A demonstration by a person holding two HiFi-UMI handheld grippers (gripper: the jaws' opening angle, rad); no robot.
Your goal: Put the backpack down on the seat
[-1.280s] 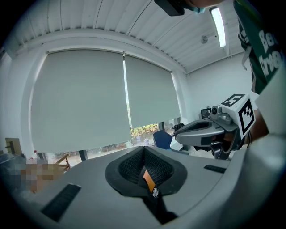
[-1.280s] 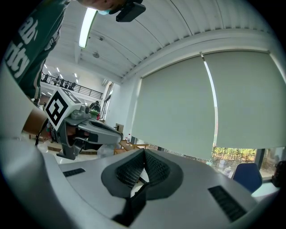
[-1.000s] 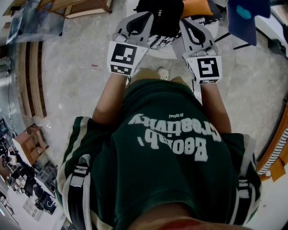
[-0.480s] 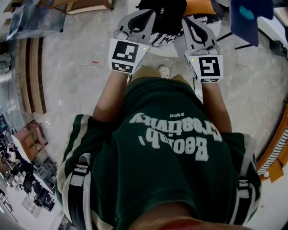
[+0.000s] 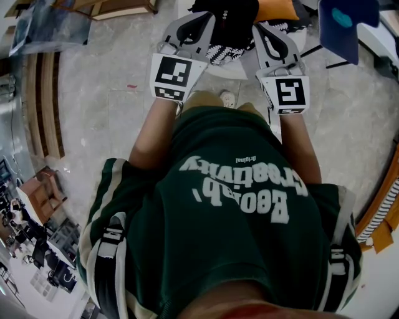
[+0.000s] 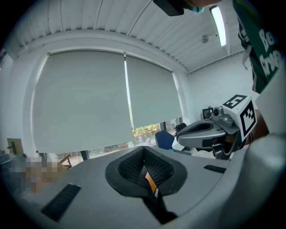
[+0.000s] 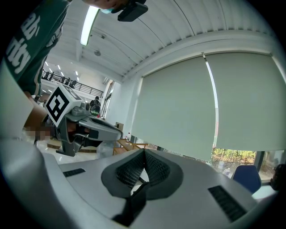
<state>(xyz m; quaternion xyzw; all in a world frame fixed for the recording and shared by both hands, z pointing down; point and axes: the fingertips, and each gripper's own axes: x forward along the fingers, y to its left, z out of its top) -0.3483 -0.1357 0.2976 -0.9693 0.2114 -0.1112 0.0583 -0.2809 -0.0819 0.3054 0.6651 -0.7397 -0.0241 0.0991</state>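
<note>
The black backpack (image 5: pixel 225 17), with an orange part (image 5: pixel 274 10) at its right, hangs over a white seat (image 5: pixel 232 70) at the top of the head view. My left gripper (image 5: pixel 206 23) reaches it from the left and my right gripper (image 5: pixel 260 30) from the right. The left gripper (image 6: pixel 144 166) is shut on a black strap with an orange tag (image 6: pixel 150 183). The right gripper (image 7: pixel 143 169) is shut on a black strap (image 7: pixel 134 200). Both gripper cameras tilt up at window blinds, so the bag's body is hidden there.
A dark blue chair back (image 5: pixel 340 25) stands at the top right beside the seat. Wooden furniture (image 5: pixel 45 106) lines the left of the stone floor (image 5: pixel 106 112). The person's green shirt (image 5: pixel 230 212) fills the lower head view and hides the floor below.
Both grippers and the backpack drifted very slightly forward and right, then held still.
</note>
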